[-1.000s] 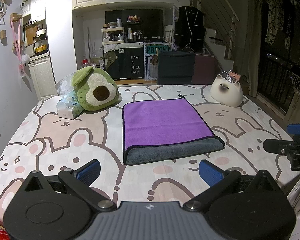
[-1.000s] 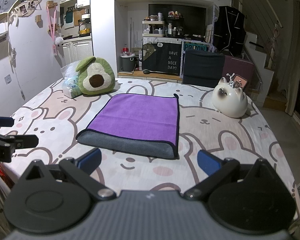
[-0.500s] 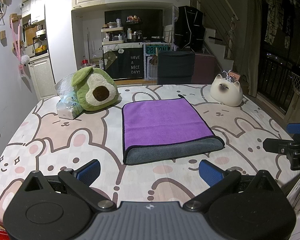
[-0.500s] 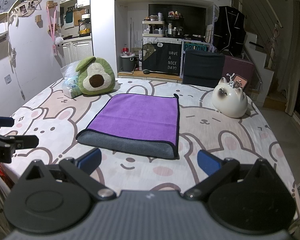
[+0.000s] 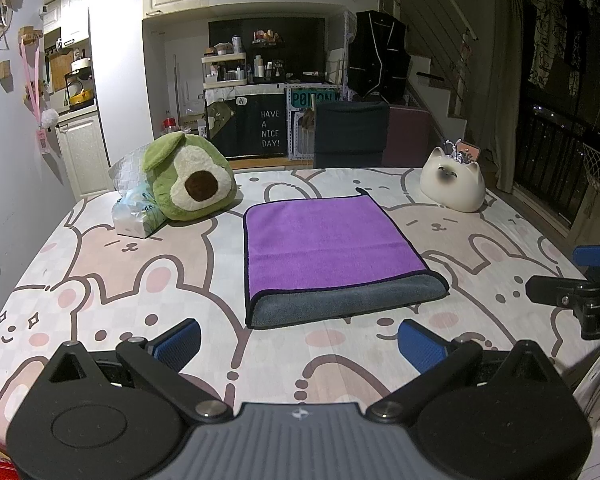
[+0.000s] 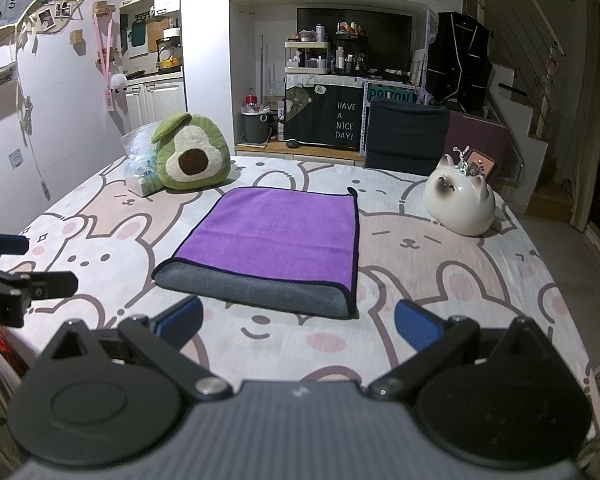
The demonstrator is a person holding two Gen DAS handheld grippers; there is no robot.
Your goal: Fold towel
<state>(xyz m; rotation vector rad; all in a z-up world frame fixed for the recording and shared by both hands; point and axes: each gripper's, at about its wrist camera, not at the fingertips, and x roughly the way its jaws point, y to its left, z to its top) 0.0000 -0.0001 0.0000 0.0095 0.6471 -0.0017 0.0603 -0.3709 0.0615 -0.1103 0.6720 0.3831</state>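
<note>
Nearest, the left hand-held gripper [image 5: 298, 338] hovers above the near edge of the worktop [image 5: 140, 280], its blue-padded fingers [image 5: 178, 338] spread wide with nothing between them. The right hand-held gripper [image 6: 298, 326] does likewise on the other side, spread and empty. Just beyond both lies the towel [image 5: 332, 254], folded flat on the bunny-print cloth, purple on top with a grey band along its near edge. It sits ahead of the fingertips, apart from them and roughly centred between the two tools. Further back, a green avocado plush [image 5: 190, 178] leans against a plastic packet [image 5: 136, 216] at the far left, and a white cat figurine [image 5: 454, 184] stands at the far right.
</note>
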